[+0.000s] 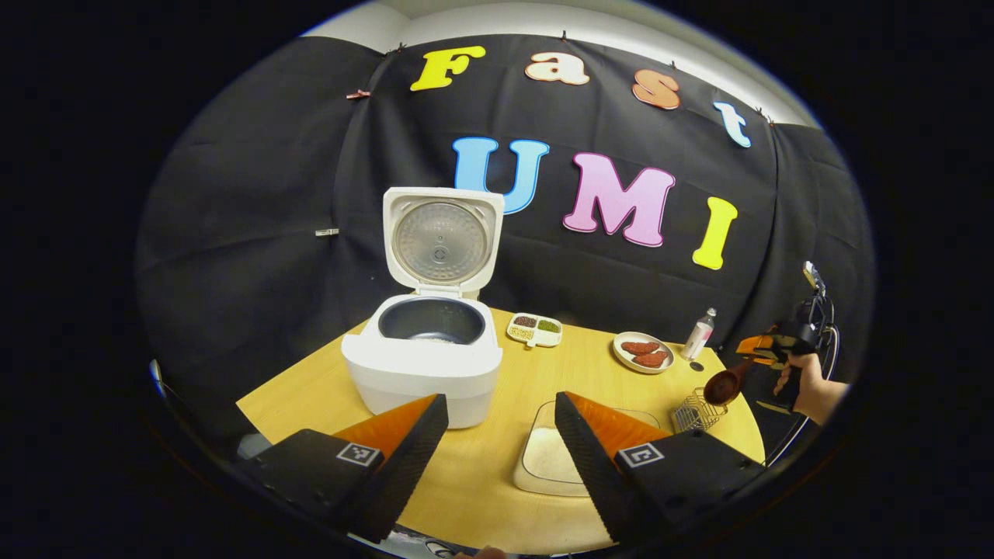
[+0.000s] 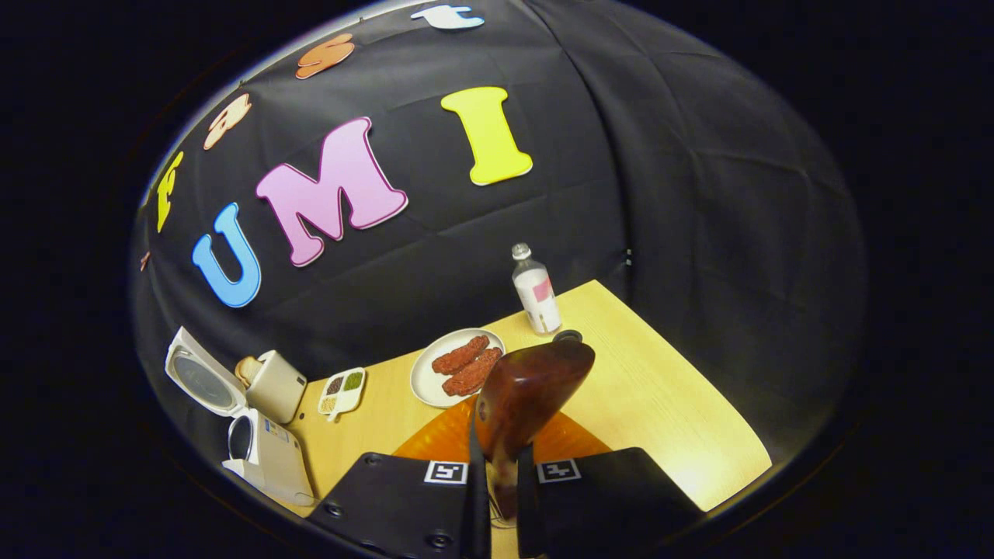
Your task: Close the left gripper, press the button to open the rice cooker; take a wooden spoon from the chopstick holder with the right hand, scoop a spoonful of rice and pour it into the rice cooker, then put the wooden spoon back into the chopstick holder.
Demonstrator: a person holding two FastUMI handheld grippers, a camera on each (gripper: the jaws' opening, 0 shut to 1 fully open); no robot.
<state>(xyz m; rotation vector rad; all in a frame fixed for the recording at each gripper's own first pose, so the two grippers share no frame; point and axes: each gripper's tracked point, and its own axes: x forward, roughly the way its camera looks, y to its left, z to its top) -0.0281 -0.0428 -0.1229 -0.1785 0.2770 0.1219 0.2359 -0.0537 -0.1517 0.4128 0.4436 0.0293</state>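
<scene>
Yellow table (image 1: 311,396), open rice cooker (image 1: 423,353); right gripper (image 2: 501,497) squeezed tight on wooden spoon (image 2: 528,388), stiff, light, smooth, best held by handle; left gripper (image 1: 497,450) wide open, holding nothing

From my left tongs view, the clear rectangular rice tray (image 1: 543,458) is partly hidden behind one finger. The small wire chopstick holder (image 1: 696,412) is too small to make out. In my right tongs view, the dark wooden spoon (image 2: 528,388) handle disappears between the fingers, and the white rice cooker (image 2: 264,454) is cut at the edge.
</scene>
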